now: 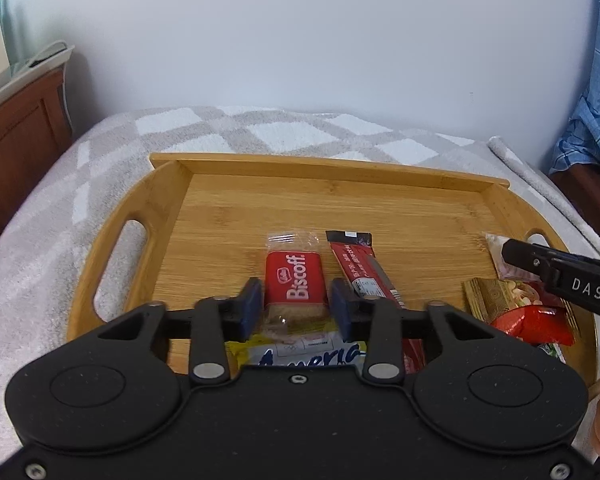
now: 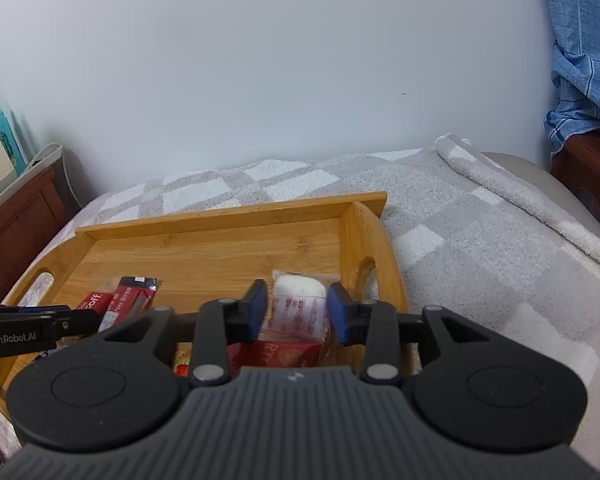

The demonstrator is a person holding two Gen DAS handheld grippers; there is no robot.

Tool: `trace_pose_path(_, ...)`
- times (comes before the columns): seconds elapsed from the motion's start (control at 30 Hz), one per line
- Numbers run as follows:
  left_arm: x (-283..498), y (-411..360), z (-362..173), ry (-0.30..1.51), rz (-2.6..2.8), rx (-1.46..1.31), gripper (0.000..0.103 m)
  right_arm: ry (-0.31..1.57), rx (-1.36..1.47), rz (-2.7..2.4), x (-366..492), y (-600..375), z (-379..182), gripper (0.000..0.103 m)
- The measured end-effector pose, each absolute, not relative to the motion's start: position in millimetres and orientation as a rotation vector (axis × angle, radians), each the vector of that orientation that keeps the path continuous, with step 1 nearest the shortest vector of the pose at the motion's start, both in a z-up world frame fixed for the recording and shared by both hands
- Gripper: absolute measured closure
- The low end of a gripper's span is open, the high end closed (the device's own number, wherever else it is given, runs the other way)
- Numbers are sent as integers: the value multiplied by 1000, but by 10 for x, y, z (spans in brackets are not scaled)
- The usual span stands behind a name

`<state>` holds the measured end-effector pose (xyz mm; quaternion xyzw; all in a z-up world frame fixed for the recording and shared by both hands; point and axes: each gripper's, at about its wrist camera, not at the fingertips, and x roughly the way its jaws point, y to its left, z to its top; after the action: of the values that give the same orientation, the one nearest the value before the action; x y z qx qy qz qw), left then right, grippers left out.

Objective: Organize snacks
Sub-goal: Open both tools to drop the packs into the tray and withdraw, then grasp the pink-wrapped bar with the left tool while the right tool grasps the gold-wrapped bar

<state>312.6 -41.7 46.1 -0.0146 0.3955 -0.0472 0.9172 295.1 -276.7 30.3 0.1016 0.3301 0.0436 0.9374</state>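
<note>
A bamboo tray [image 1: 260,192] lies on a checked blanket and holds several snack packets. My left gripper [image 1: 296,304] is open, its blue pads standing either side of a red Biscoff packet [image 1: 294,280] with small gaps. A dark red stick packet [image 1: 360,268] lies just right of it, and a yellow and white packet [image 1: 308,350] lies under the jaws. In the right wrist view my right gripper [image 2: 297,308] is open around a clear packet with a white snack [image 2: 298,290] near the tray's right handle [image 2: 364,268], pads apart from it. A red packet [image 2: 284,354] lies below.
A gold packet [image 1: 492,300] and a shiny red packet [image 1: 532,322] are piled at the tray's right end. The grey and white blanket [image 2: 480,260] spreads to the right. Brown wooden furniture [image 1: 16,140] stands left, blue cloth [image 2: 580,60] hangs right, and a white wall is behind.
</note>
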Motion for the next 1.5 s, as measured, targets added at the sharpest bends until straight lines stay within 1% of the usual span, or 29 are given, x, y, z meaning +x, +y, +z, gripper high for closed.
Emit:
trace_pose_path(0.03,3100,-416,483,809,-96,-27,54,670,212,93,2938,-2768,320,43)
trace_pose_path(0.1,3031,-412,535,795,-92,-18,49,658,212,97,2904,-2761,369,40)
trace_pose_path(0.2,2907,-406,634,778,-98,-7,40,632,201,100,2828,-2732,465,34)
trace_pose_path(0.27,2802,-395,710,767,-102,-7,30,615,201,108,2760,-2714,531,32)
trace_pose_path(0.43,2490,-351,860,745,-113,-8,21,593,168,134,2495,-2618,655,27)
trace_pose_path(0.5,2349,-333,900,736,-109,-7,18,595,159,142,2362,-2584,682,21)
trace_pose_path(0.57,2210,-309,924,731,-104,-6,15,598,166,147,2244,-2555,709,18)
trace_pose_path(0.7,1925,-248,954,727,-100,-16,13,574,185,159,2016,-2483,782,13)
trace_pose_path(0.83,1639,-201,963,721,-99,-14,12,563,206,184,1715,-2388,781,13)
trace_pose_path(1.1,1087,-148,886,733,-144,-42,19,581,142,223,1214,-2161,658,13)
trace_pose_path(1.5,600,-41,730,742,-119,-22,20,575,118,192,619,-2046,506,13)
